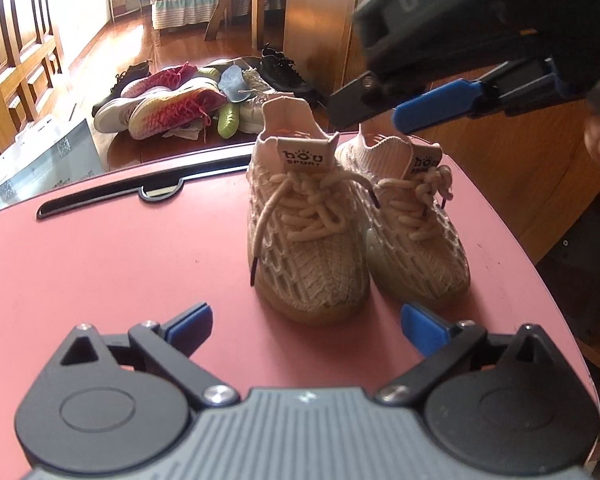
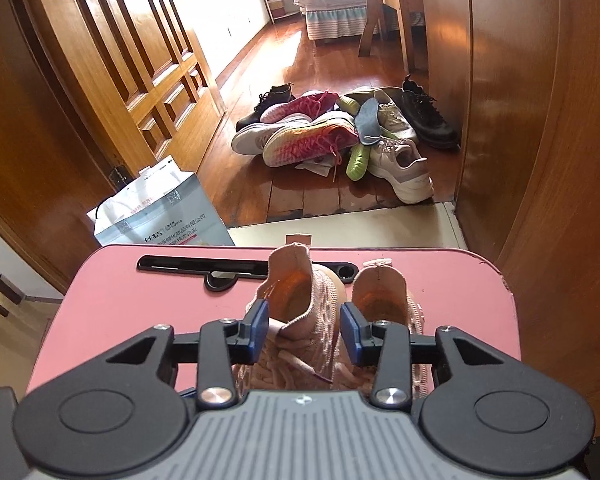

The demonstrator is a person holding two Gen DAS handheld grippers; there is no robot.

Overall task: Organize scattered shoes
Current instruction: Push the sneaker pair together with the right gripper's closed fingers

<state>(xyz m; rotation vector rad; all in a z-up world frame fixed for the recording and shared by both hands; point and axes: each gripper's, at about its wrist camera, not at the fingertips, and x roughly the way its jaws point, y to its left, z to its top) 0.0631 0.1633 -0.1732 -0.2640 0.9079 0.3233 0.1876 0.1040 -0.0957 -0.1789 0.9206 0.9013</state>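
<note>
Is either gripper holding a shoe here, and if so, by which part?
The left gripper is open, holding nothing. The right gripper straddles one pink knit shoe at its collar; contact cannot be told.

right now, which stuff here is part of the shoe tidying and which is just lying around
Part of the job:
- pair of pink knit shoes on the pink table
- shoe pile on the floor
- right gripper
- left gripper

Just lying about:
- white paper bag
- bed

Both grippers alike: left gripper (image 1: 306, 324) and right gripper (image 2: 304, 330) with ribbed grey body, black linkage arms, round black caps, silver screws, blue pads (image 1: 424, 330) at fingertips
</note>
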